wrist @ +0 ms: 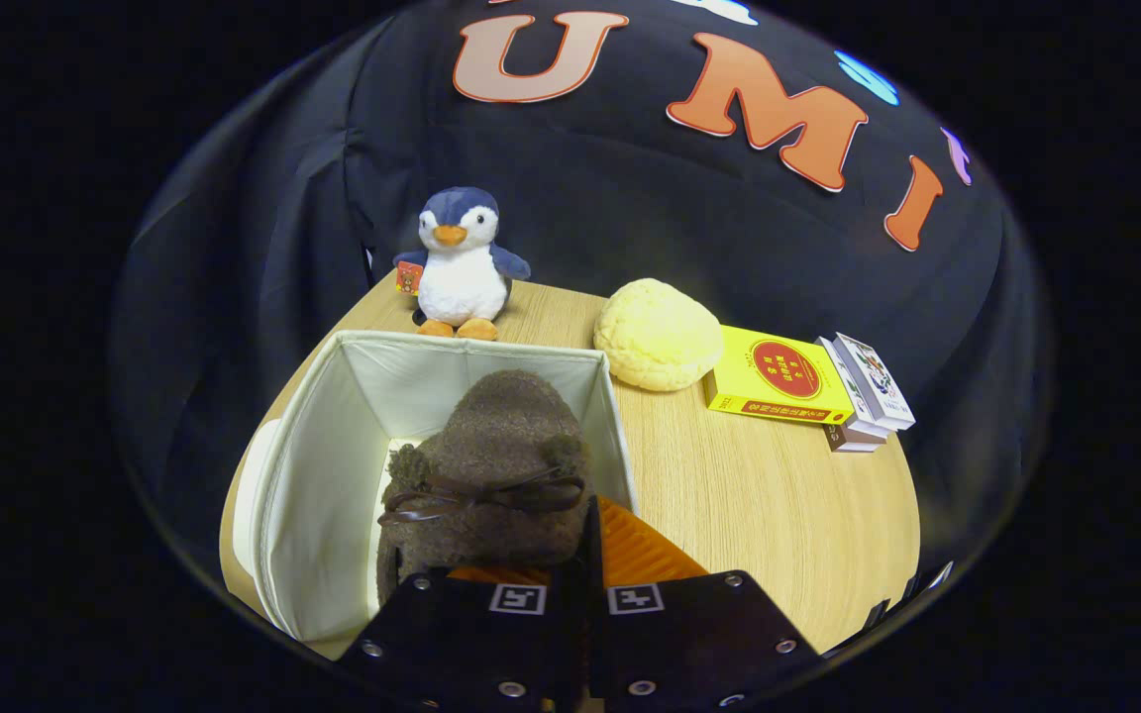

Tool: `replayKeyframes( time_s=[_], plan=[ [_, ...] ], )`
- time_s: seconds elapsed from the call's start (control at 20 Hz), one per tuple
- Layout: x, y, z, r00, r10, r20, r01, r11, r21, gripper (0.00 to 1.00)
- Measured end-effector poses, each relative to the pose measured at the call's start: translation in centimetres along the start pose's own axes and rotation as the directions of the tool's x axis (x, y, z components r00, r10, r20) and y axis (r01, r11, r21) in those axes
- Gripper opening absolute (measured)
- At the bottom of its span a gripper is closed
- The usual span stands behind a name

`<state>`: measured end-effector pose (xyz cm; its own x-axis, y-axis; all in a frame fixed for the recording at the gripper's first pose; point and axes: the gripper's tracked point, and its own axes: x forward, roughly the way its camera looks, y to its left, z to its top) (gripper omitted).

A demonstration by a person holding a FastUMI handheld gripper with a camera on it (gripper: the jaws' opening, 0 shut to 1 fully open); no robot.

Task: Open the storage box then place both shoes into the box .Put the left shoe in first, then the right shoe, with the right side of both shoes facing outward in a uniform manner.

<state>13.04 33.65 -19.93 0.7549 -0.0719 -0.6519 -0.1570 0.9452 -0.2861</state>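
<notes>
The brown fuzzy knitted shoe [491, 475] looks rough and matt inside the smooth white fabric storage box [333, 475]; beside that box, the pale wood-grain bench [769, 505] has a satin finish.

My fuzzy brown shoe [491, 475], bow on top, hangs toe-forward over the open white storage box [318, 495], pinched between my fingers [590, 535].

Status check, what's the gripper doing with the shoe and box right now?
Gripper jaws shut on fuzzy brown slipper shoe. Shoe hangs over open white fabric storage box. No obstruction seen inside the box.

shoe [491, 465] brown | storage box [333, 475] white | book [778, 376] yellow-red
</notes>
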Motion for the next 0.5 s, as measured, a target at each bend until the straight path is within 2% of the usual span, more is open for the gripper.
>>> replayKeyframes(
  time_s=[0.15,0.3,0.4,0.45,0.5],
  plan=[
    [-0.8,0.4,-0.6,0.999,0.030,-0.023,-0.030,1.000,0.001,0.34],
    [-2.2,0.7,0.0,0.998,0.059,0.013,-0.059,0.998,0.004,0.59],
    [-3.6,0.0,1.5,0.996,0.049,0.069,-0.049,0.999,-0.001,0.80],
    [-4.2,-0.7,2.2,0.995,0.037,0.092,-0.037,0.999,-0.006,0.94],
    [-4.8,-1.2,2.6,0.994,0.036,0.108,-0.036,0.999,-0.002,0.98]
  ],
)
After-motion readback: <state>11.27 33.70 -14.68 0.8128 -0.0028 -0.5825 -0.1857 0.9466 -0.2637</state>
